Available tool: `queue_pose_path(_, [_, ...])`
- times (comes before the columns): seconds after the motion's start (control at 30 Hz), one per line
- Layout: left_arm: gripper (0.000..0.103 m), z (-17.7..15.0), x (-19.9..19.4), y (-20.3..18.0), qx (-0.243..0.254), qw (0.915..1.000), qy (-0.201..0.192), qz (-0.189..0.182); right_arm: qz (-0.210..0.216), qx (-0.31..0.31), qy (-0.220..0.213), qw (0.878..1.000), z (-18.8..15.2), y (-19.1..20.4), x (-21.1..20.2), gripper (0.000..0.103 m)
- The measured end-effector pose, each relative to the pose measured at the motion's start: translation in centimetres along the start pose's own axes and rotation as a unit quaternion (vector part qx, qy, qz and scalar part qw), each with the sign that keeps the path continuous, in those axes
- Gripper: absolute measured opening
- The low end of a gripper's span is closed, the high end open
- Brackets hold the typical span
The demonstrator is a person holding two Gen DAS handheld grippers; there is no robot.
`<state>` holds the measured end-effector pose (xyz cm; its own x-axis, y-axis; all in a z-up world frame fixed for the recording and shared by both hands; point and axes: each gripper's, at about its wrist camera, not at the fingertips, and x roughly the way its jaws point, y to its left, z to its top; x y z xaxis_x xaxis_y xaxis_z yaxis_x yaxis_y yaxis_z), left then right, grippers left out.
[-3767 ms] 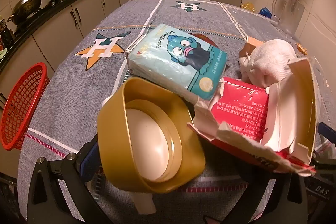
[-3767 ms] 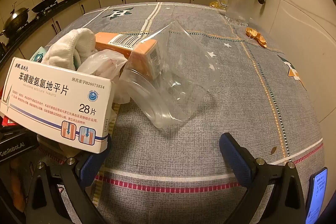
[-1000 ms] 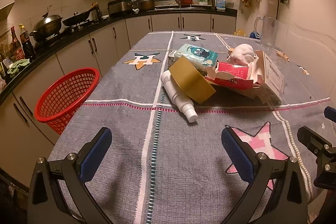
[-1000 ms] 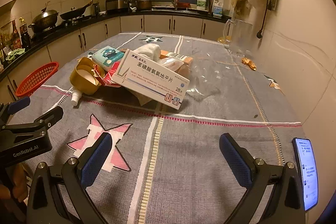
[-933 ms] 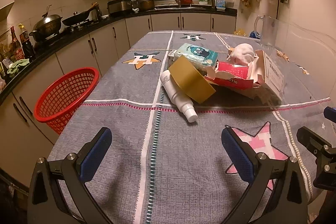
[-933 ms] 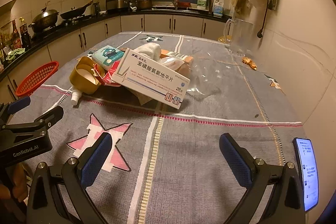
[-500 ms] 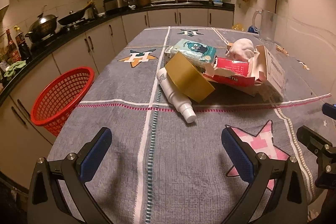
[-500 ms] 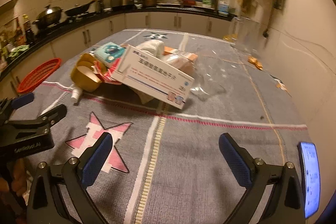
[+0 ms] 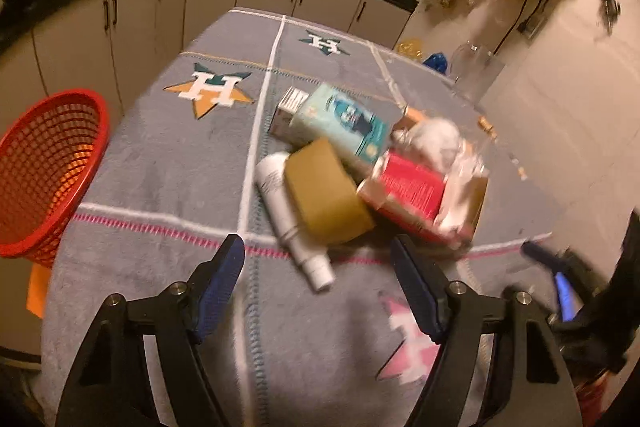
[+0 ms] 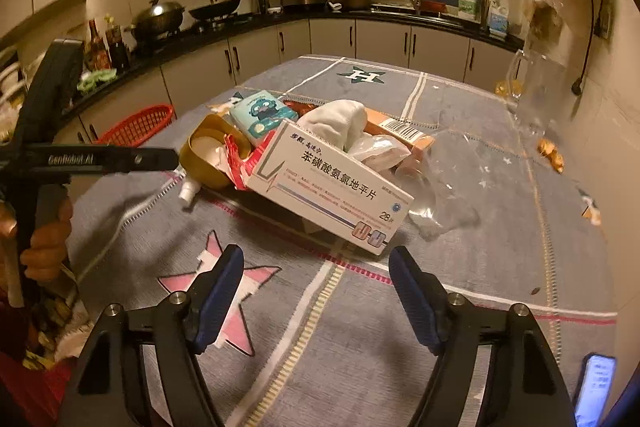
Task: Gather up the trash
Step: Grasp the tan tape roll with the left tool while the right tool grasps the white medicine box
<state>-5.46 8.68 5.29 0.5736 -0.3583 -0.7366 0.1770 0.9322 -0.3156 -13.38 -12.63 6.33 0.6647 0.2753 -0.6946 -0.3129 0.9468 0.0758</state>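
- The left gripper hung over the near end of the table, jaws wide and empty, pointing at the trash heap.
- The right gripper hovered likewise, jaws wide and empty, above a pink star on the cloth; a phone lay at the table's near right edge.
- Seen from the right wrist, the left hand gripped its tool's handle at far left.
- Nearest in the heap lay a white bottle, cap toward the left gripper, with a gold lid leaning across it.
- Beside the lid sat a torn red box; a white pill box stood tilted at the heap's front in the right view.
- Behind came a teal tissue pack, a white cloth, an orange carton and a clear cup on its side.
- A red basket stood off the table's left edge.
- A glass jug stood by the far wall.
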Motion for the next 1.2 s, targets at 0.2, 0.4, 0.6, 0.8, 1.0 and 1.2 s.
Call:
queue_pose_path(0.2, [0.063, 2.4, 1.6, -1.0, -0.003, 0.9999, 0.0, 0.01, 0.0, 0.012, -0.012, 1.0, -0.2, -0.4, -0.3, 0.079])
queue_pose_path(0.4, [0.045, 3.1, 4.5, -1.5, 0.001, 0.9991, 0.035, 0.021, 0.008, 0.006, -0.014, 1.0, 0.0, -1.2, -0.6, 0.079])
queue_pose_path(0.6, [0.036, 3.2, 4.9, -2.6, 0.032, 0.9986, 0.031, 0.03, 0.019, -0.033, -0.005, 0.999, 0.7, -0.6, 0.0, 0.08])
queue_pose_path(0.8, [0.029, 3.0, 4.0, -2.1, 0.037, 0.9989, 0.027, 0.015, 0.013, -0.079, 0.003, 0.997, 1.6, 0.0, 1.6, 0.091])
queue_pose_path(1.0, [0.029, 2.9, 2.6, -1.7, 0.036, 0.9992, 0.017, 0.002, 0.003, -0.132, 0.008, 0.991, 2.6, 0.8, 3.5, 0.091])
queue_pose_path(1.2, [0.029, 2.8, 1.9, -1.5, 0.039, 0.9992, 0.01, -0.008, 0.0, -0.184, 0.017, 0.983, 3.8, 1.5, 5.4, 0.091])
